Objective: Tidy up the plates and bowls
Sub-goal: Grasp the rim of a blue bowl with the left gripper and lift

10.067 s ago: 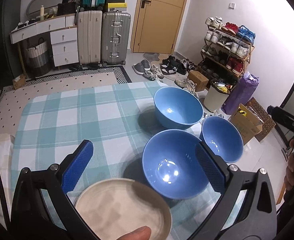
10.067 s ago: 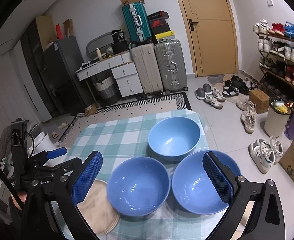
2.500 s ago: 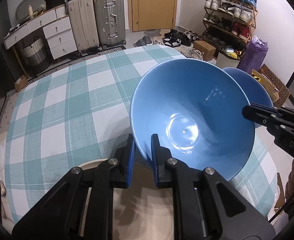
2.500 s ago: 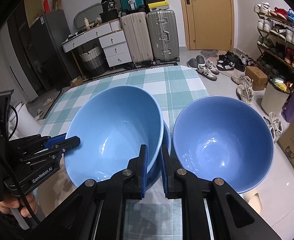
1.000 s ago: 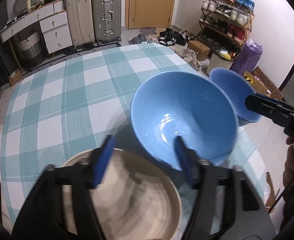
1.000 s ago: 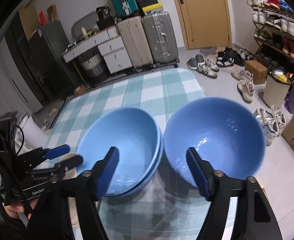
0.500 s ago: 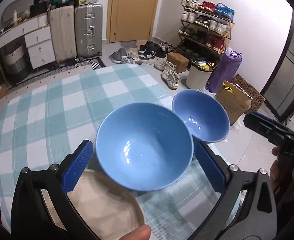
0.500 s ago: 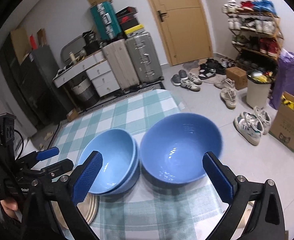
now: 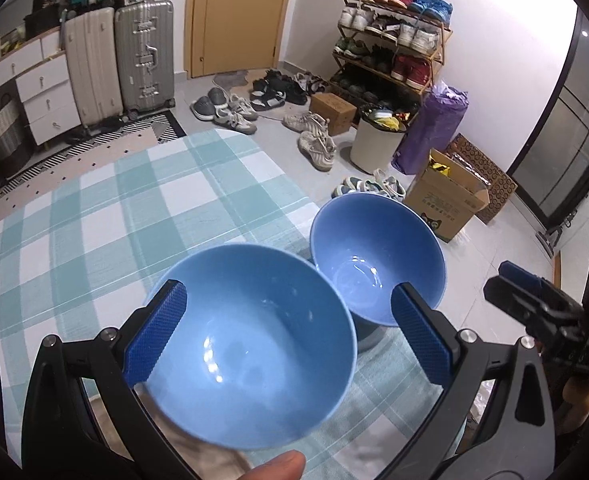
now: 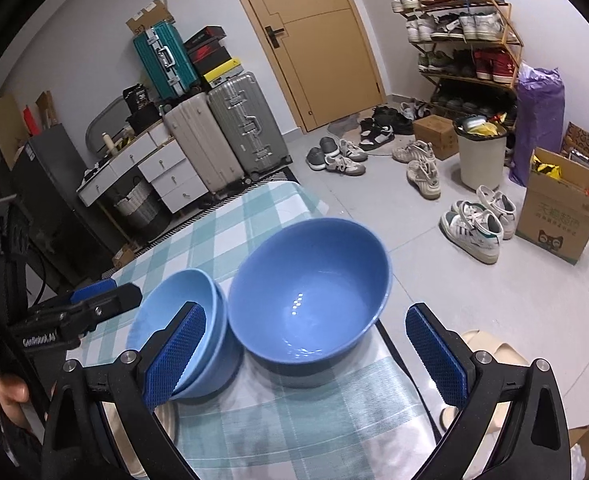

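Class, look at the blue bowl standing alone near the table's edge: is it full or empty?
Empty. The lone blue bowl shows only its bare glossy inside with light glints at the bottom; the left wrist view shows the same.

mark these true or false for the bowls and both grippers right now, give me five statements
1. Two blue bowls are nested as a stack. True.
2. The single blue bowl sits inside that stack. False: it stands beside it on the checked tablecloth.
3. The left gripper is clamped on a bowl rim. False: its jaws are wide open, gripping nothing.
4. The right gripper is open and empty. True.
5. The beige plate lies on top of the bowls. False: it lies on the table, at the near edge beside the stack.
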{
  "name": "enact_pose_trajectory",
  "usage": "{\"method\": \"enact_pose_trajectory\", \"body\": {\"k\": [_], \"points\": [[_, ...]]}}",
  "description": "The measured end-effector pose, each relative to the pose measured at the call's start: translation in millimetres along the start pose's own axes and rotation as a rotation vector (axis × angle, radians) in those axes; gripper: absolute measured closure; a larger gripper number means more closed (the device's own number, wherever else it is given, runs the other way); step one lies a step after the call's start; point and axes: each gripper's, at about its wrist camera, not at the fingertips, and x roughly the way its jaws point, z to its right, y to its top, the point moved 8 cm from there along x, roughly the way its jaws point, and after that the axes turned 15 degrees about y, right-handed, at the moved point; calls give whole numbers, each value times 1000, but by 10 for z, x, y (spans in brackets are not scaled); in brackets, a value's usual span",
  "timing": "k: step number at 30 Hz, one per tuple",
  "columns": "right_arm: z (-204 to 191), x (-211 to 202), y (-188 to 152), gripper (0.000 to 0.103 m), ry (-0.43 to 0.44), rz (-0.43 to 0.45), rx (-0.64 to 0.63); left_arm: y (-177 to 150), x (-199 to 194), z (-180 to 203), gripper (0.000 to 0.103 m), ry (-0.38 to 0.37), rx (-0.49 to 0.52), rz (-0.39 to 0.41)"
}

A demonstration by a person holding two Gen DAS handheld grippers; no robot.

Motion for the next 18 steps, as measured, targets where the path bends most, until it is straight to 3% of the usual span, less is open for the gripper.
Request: {"method": "enact_pose_trajectory", "body": {"k": [9, 14, 18], "points": [[171, 129, -17, 1, -9, -19, 23, 219, 438, 256, 5, 36, 72, -26], [216, 217, -35, 4, -4, -31, 27, 268, 697, 392, 28, 33, 109, -65], [250, 306, -69, 15, 4, -53, 29, 299, 879, 504, 37, 18, 136, -82]]}}
